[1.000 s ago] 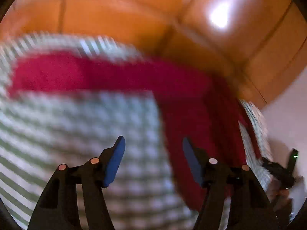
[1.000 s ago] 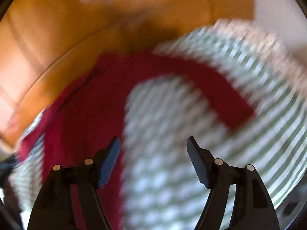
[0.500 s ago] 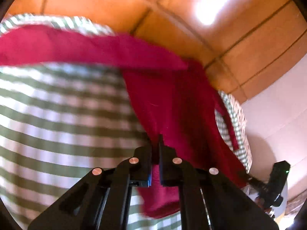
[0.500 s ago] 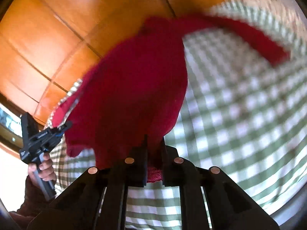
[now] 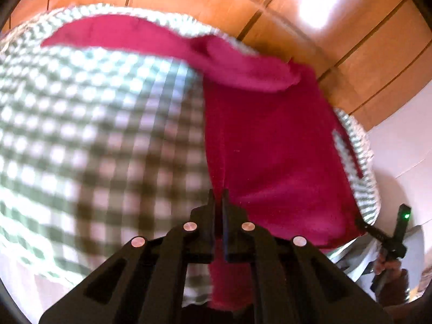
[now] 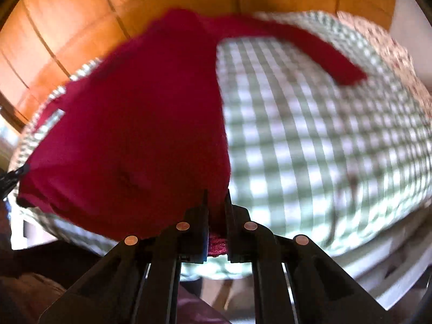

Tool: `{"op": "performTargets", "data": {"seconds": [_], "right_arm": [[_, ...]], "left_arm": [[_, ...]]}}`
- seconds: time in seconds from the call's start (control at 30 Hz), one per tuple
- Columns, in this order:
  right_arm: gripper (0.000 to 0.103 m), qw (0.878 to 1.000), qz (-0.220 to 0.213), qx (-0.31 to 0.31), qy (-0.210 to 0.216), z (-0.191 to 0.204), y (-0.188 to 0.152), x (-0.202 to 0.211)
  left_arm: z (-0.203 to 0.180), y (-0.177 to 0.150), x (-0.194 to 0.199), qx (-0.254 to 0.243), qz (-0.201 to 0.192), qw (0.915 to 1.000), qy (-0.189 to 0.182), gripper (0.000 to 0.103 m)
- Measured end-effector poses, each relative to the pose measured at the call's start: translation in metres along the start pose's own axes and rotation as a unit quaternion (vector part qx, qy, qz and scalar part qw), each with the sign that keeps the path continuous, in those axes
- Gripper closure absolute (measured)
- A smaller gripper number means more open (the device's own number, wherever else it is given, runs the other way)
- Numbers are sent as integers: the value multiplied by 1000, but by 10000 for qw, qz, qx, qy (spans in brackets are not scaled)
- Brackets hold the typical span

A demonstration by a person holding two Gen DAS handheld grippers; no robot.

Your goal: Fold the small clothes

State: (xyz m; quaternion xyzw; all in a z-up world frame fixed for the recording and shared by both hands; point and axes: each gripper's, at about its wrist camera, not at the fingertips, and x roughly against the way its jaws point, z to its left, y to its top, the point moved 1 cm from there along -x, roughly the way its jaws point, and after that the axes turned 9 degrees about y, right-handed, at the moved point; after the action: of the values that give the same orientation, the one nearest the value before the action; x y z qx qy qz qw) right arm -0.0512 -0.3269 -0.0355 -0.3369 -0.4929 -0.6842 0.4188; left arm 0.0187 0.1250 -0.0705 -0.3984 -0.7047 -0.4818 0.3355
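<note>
A small red long-sleeved top (image 5: pixel 270 145) lies on a green-and-white checked cloth (image 5: pixel 94 124). My left gripper (image 5: pixel 218 199) is shut on the garment's near hem at one bottom corner. In the right wrist view the same red top (image 6: pixel 135 124) spreads to the left, one sleeve (image 6: pixel 318 51) stretched out over the checks. My right gripper (image 6: pixel 216 202) is shut on the hem at the other bottom corner, red fabric bunched between the pads. The other hand-held gripper (image 5: pixel 391 240) shows at the left wrist view's right edge, at the garment's far corner.
The checked cloth (image 6: pixel 324 140) covers a raised surface that drops off at its near edge (image 6: pixel 310 243). Orange-brown tiled floor (image 5: pixel 297 13) lies beyond. A pale wall (image 5: pixel 399 140) stands at the right, and a person's hand (image 5: pixel 388 267) grips the other tool.
Both grippers went from open above the garment to shut on its near hem. They have since drawn the hem back toward me, and the body looks lifted and pulled taut.
</note>
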Motion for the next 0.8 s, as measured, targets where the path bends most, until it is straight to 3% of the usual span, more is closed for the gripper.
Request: {"op": "performTargets", "data": {"seconds": [0.07,0.1,0.13,0.17,0.2,0.23,0.37,0.53,0.8], "right_arm": [[95,9999,101,58,-55,-1,-5,-8],[90,9998,100,130,-105,1,-4,-8],[74,9996,92,189,-166,3,-2,-8],[65,9993,19,259,-274,5,4,-5],[47,9987,-125,317,-375,8,10,0],[41,9978,-297,382,-453,11,17,4],[41,9948,-691,648,-384,42,44,2],[41,9929,-560,1026,202,100,68,-43],[41,9910,-13,1129,714,165,80,-97]], "left_arm": [[3,-4,-5,85,33,9997,206,88],[8,0,-2,139,-99,9993,330,66],[10,4,2,193,-249,9984,461,55],[18,12,12,264,-556,9954,731,47],[24,18,18,269,-751,9925,930,47],[30,27,24,255,-926,9885,1168,46],[63,62,33,264,-1499,9625,2247,38],[97,103,18,-133,-1740,9297,3244,30],[109,149,-23,-1248,-1866,8927,3907,30]]}}
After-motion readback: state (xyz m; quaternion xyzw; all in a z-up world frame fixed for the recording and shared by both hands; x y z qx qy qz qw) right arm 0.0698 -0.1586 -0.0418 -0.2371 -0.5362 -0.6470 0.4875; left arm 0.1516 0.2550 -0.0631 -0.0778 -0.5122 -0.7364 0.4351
